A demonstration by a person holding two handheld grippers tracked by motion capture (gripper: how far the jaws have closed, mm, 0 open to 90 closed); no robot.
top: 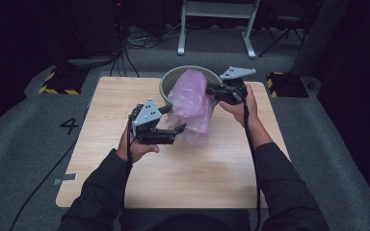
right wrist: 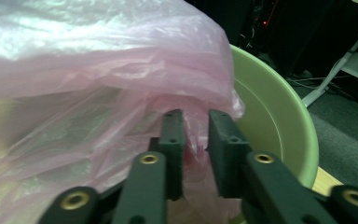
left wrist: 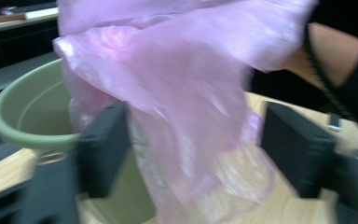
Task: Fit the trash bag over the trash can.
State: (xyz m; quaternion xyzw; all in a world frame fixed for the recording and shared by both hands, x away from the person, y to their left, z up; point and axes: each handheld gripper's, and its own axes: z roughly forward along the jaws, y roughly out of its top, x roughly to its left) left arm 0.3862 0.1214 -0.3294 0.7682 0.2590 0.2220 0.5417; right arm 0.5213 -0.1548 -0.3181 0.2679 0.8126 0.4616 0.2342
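Observation:
A thin pink plastic bag (top: pixel 191 105) hangs over the near rim of a green bucket (top: pixel 169 81) at the table's far middle. My right gripper (top: pixel 210 89) is shut on the bag's upper edge, and in the right gripper view the film (right wrist: pixel 98 84) is pinched between the jaws, beside the bucket's rim (right wrist: pixel 279 121). My left gripper (top: pixel 173 121) stands open at the bag's lower left. In the left gripper view the bag (left wrist: pixel 182 93) hangs between the wide-apart jaws, with the bucket (left wrist: pixel 32 116) behind at left.
The wooden table (top: pixel 183 168) carries the bucket at its far edge. Grey carpet surrounds it, with yellow-black striped blocks (top: pixel 58 82) at the far corners, cables and a white stand (top: pixel 217 24) beyond.

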